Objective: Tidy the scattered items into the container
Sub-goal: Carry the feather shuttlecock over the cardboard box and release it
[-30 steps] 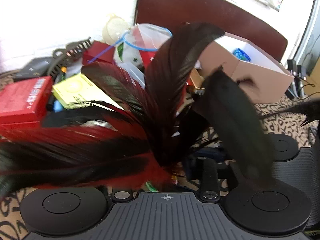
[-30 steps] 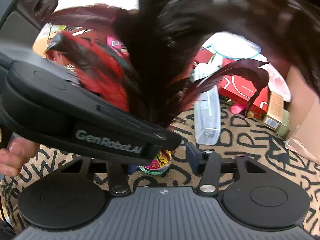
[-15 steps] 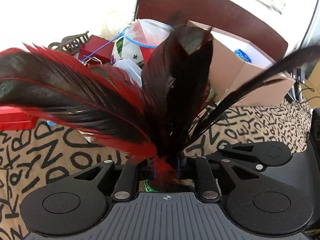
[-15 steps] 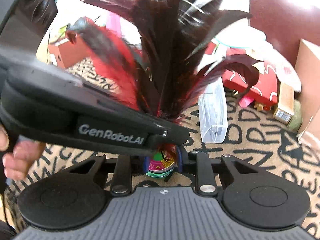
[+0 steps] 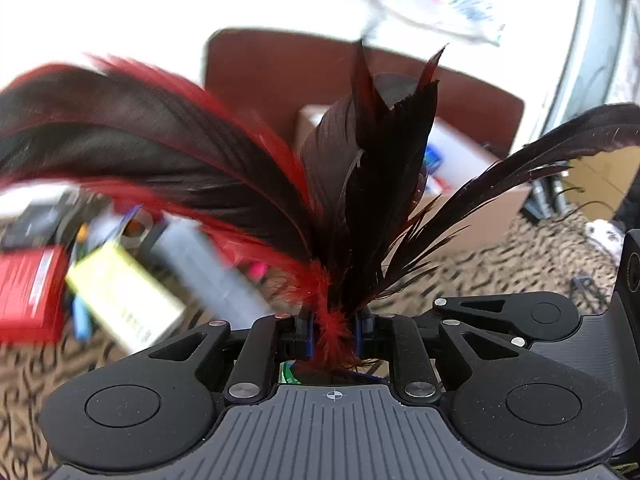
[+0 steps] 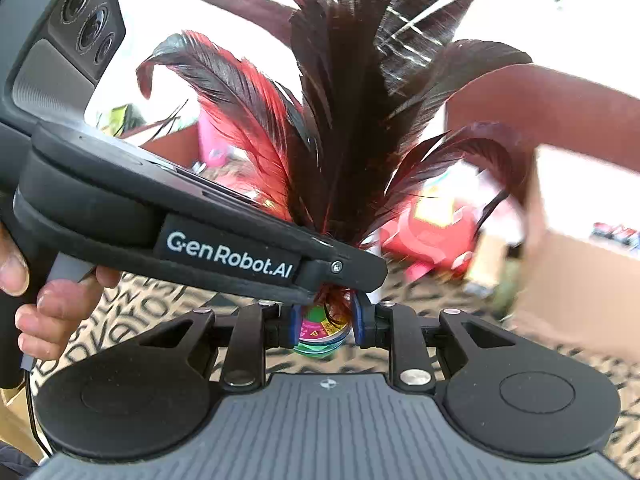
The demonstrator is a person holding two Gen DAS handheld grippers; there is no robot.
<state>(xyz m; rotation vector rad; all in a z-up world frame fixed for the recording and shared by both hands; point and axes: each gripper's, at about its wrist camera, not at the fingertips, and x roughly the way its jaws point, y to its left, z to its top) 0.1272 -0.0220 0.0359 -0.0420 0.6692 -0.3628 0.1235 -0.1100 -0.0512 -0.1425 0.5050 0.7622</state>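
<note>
A shuttlecock of red and black feathers (image 5: 360,200) on a stack of colourful discs (image 6: 316,330) hangs above the table, held by both grippers. My left gripper (image 5: 334,332) has its blue pads against the red tuft at the feathers' root, and its jaws are closing. In the right wrist view my right gripper (image 6: 324,320) is shut on the disc stack, while the left gripper's body (image 6: 224,240) crosses from the left just above it. The open cardboard box (image 5: 472,208) stands ahead to the right, also the blurred cardboard box (image 6: 580,280).
On the letter-patterned cloth (image 5: 520,260) lie a red box (image 5: 28,292), a yellow-green box (image 5: 120,292), a clear plastic case (image 5: 208,272) and a red packet (image 6: 432,232). A dark red chair back (image 5: 280,76) rises behind. A hand (image 6: 48,312) grips the left handle.
Both grippers have risen with the shuttlecock, and the clutter on the table has sunk lower in both views. The right jaws have narrowed onto the disc stack.
</note>
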